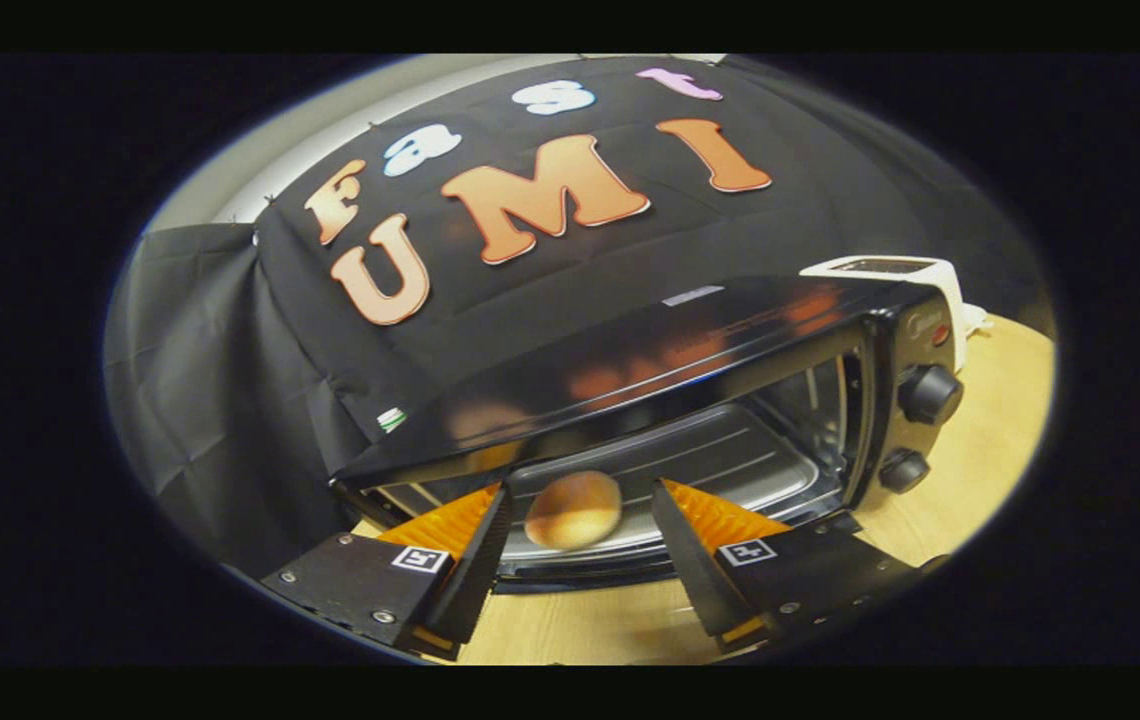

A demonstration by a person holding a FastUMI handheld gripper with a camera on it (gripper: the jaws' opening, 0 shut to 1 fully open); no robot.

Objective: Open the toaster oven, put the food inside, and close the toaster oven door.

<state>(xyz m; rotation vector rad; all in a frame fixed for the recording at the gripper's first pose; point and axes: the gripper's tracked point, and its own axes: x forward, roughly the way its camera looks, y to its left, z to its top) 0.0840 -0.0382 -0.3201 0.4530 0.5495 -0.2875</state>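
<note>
A round, golden-brown bread roll (573,509) lies low in the middle of the frame, on the metal tray (690,465) inside the toaster oven (690,400), close to the tray's front edge. The hand-held gripper (578,525) reaches in from the bottom of the frame with its fingers spread wide; the roll shows in the gap between the two fingertips, and neither finger touches it, so the hand-held gripper has hold of nothing. A small square marker sits on each finger's body, lower left and lower right of the roll. The toaster oven is black and glossy, tilted in the fisheye picture so that its top runs from the lower left up toward the right, and its cavity is open toward the camera, with wire side rails visible on the inner right wall. Whether the door lies folded down beneath the fingers I cannot tell. On the oven's front panel at the right of the frame sit two black knobs (930,394), one above the other, with a small red light above them. Behind the oven's upper right corner stands a white toaster (905,270). Everything rests on a pale wooden desk (980,440), which shows at the right and along the bottom between the fingers
</note>
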